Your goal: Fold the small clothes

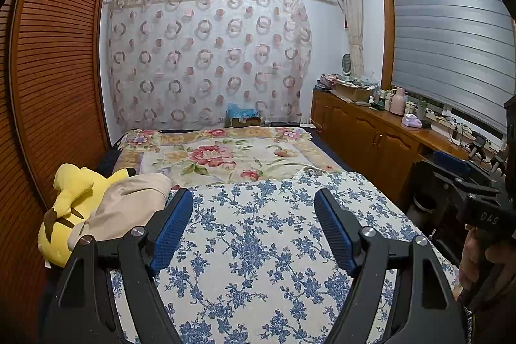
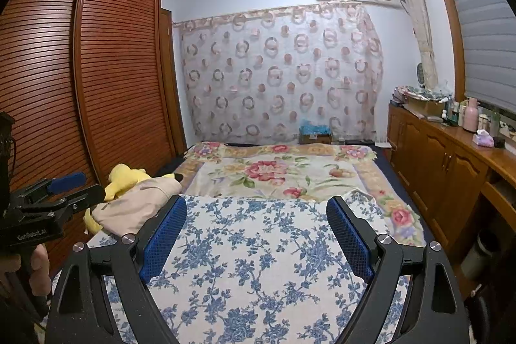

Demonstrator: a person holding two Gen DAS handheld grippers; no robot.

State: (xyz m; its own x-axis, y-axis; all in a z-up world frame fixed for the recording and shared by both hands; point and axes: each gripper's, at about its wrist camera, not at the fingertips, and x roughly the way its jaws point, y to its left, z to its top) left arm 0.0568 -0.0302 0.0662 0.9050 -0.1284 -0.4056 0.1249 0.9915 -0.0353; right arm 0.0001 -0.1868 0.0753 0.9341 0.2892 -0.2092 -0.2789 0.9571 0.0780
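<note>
Both grippers are held above a bed, each with its jaws spread wide and nothing between them. The left gripper (image 1: 253, 228) is seen from its own camera with blue pads (image 1: 172, 231) parted over a blue-and-white floral cloth (image 1: 258, 247) spread across the near part of the bed. The right gripper (image 2: 256, 234) is likewise shown open over the same floral cloth (image 2: 258, 263), its pads (image 2: 350, 239) set well apart.

The small garment, a beige piece of clothing (image 1: 129, 202), is seen crumpled just beyond and to the left of the left gripper's left finger, draped partly over a yellow plush toy (image 1: 69, 208). From the right wrist view the beige clothing (image 2: 135, 205) lies beyond the left finger of that gripper, with the plush toy (image 2: 124, 178) behind it. It is gripped by neither tool.

Beyond both sets of jaws, a pink-flowered blanket (image 1: 225, 153) is laid over the far half of the bed, and a circle-patterned curtain (image 1: 206, 60) is hung on the back wall. A slatted wooden wardrobe (image 2: 96, 79) is seen to the left of the jaws, a wooden cabinet (image 2: 445, 157) to the right.
</note>
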